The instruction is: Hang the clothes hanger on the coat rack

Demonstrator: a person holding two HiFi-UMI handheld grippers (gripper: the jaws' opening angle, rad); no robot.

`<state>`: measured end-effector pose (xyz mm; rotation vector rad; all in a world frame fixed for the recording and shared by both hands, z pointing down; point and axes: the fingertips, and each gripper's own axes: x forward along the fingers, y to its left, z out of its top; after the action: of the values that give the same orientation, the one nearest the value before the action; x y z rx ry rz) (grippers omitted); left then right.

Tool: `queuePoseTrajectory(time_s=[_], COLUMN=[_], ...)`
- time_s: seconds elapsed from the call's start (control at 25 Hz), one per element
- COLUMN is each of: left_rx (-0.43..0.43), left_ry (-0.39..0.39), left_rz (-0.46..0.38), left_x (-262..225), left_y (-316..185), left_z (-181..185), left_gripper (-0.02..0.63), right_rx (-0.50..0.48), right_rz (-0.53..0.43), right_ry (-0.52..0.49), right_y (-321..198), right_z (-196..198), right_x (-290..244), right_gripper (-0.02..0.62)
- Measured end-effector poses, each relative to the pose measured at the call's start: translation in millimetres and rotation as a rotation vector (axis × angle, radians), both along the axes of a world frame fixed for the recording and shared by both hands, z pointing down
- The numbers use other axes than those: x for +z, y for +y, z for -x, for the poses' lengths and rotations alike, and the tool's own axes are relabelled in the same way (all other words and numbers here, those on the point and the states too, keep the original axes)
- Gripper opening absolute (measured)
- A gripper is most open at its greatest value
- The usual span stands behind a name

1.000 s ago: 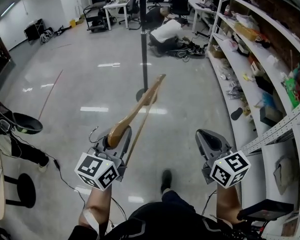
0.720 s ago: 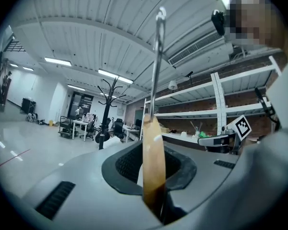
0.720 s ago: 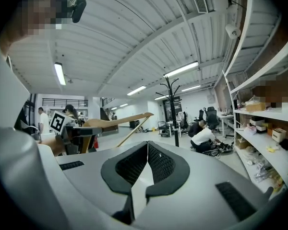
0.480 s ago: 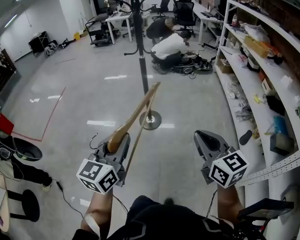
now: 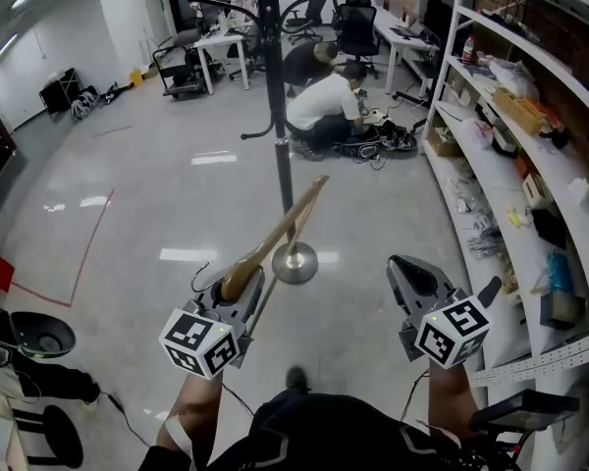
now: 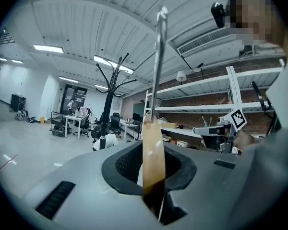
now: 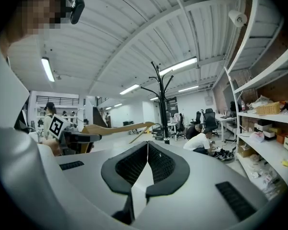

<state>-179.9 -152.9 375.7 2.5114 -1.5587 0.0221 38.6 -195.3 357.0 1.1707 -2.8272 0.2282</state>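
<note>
The left gripper (image 5: 238, 294), jaws clamped on the thick end of a wooden clothes hanger (image 5: 280, 232), points it nearly level toward the coat rack (image 5: 278, 116), well ahead across the floor. Stiff, light and varnished, it likely pivots unless held near its hook. The right gripper (image 5: 419, 281) rides alongside, closed and empty.
</note>
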Motion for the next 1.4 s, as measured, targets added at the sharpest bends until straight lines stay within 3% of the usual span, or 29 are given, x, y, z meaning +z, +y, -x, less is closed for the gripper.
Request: queuePoseTrajectory(time_s=[0.28,0.6,0.84,1.12,1.4], left_rx=[0.122,0.157,0.132,0.102,0.121], left_ry=[-0.03,-0.058,-0.089,-0.095,-0.1], left_rz=[0.088,0.196,0.251,0.286,0.344], left_x=[34,90,125,148,184], left_y=[-92,-199,-277,-344,-385], left_z=[32,25,8,5,8], left_gripper=[0.048,0.048,0.048,0.048,0.048], right_rx=[0.064,0.093,0.055,-0.033,0.001], right_rz=[-0.003,0.032,0.018,0.027,0.058], right_ry=[0.012,-0.015,-0.03,-0.006,0.013], right_y=[-78,-170,-253,-322,-361], right_z=[48,44,32,45,49], right_x=[-7,9,9,14,26], right_gripper=[0.008,0.008,0.008,0.008,0.008])
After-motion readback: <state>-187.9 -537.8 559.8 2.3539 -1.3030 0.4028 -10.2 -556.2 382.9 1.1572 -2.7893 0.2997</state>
